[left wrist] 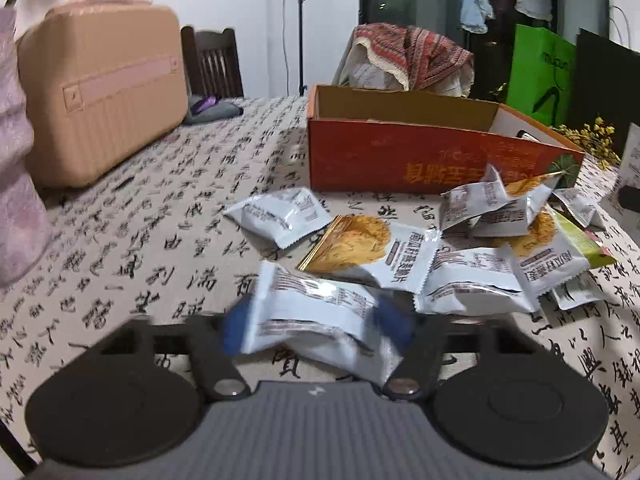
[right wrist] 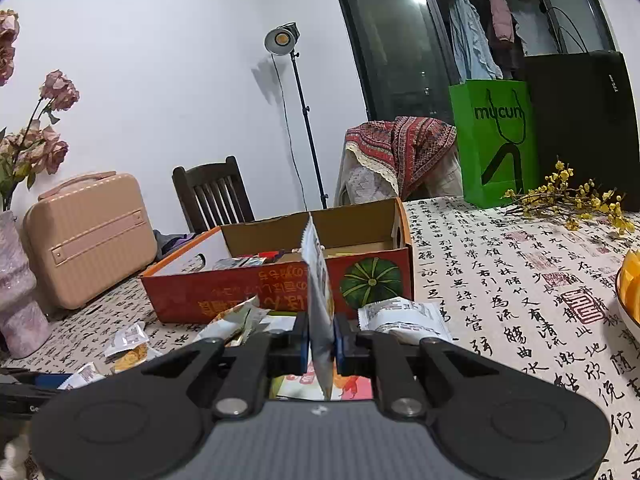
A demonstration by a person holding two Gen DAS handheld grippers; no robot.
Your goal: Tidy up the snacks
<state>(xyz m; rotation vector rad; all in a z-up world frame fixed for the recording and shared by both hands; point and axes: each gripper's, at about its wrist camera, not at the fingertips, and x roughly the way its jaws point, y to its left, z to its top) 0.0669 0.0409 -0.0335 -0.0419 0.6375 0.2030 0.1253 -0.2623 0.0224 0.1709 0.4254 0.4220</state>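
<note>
Several white and gold snack packets lie scattered on the calligraphy-print tablecloth in front of an open orange carton. In the left wrist view my left gripper has its blue pads against both ends of one white snack packet, low over the cloth; pads and packet are blurred. In the right wrist view my right gripper is shut on another white packet, held upright and edge-on in front of the carton, which has a pumpkin picture and some packets inside. More packets lie below it.
A beige hard case and a pink vase stand at the left. Behind the table are a dark wooden chair and a cloth-draped chair. A green bag, yellow flowers and a bowl sit at the right.
</note>
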